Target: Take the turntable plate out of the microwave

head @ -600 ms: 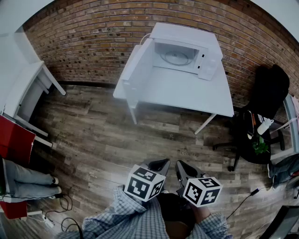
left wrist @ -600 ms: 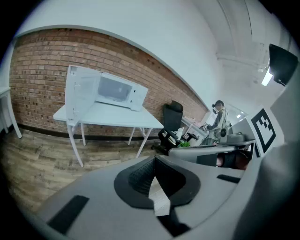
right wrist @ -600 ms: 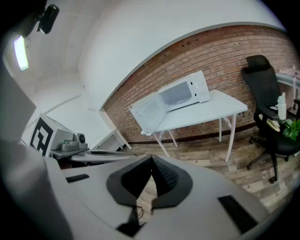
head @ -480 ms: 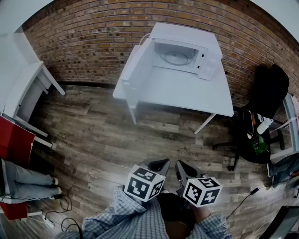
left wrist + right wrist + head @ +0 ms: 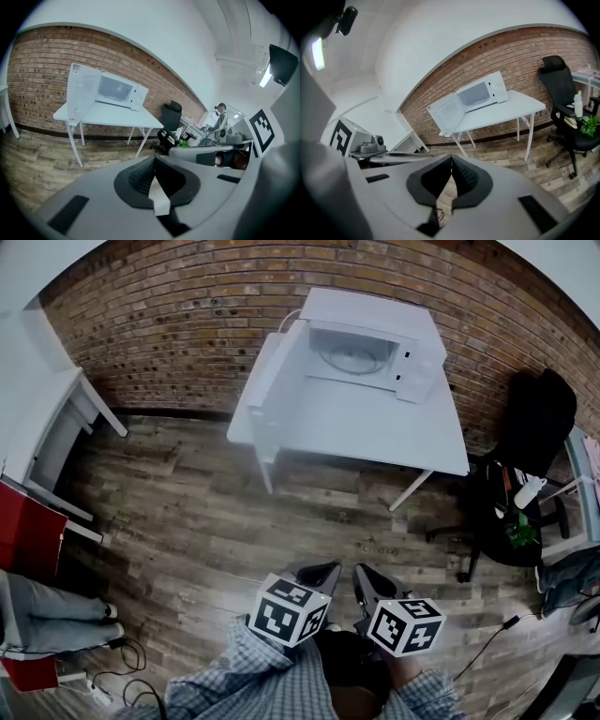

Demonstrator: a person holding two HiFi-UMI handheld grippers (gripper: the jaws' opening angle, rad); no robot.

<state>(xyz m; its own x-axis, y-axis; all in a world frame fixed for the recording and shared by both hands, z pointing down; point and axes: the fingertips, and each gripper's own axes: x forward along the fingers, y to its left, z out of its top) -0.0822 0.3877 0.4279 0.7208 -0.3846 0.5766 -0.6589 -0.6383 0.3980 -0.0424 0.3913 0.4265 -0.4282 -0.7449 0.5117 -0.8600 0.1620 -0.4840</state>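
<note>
Head view finding: both claws closed and empty, turntable plate (image 5: 353,356) lying far off inside the microwave (image 5: 370,310)

1. Left gripper (image 5: 326,567): the left gripper view is showing its two jaws meeting tip to tip, the ribbed pads pressing on each other. Nothing is sitting between them and the claw is touching nothing.

2. Right gripper (image 5: 362,571): the right gripper view is showing the same condition, with jaws drawn fully together, nothing gripped and no contact with anything.

3. Position of claws: both are hovering side by side at the bottom of the head view, just ahead of the person's checked sleeves (image 5: 272,681). They are hanging over the wooden floor (image 5: 206,521) and tilting downward toward the table (image 5: 375,427).

4. Task item: the turntable plate is lying flat on the bottom of the microwave cavity. The door (image 5: 272,381) is standing swung open to the left. The microwave is sitting at the back of the white table, against the brick wall (image 5: 169,324).

5. Relation: the plate is lying well apart from both claws. A wide stretch of floor and the bare front of the table are lying between them.

6. Surroundings: a black office chair (image 5: 539,418) is standing to the right of the table.
</note>
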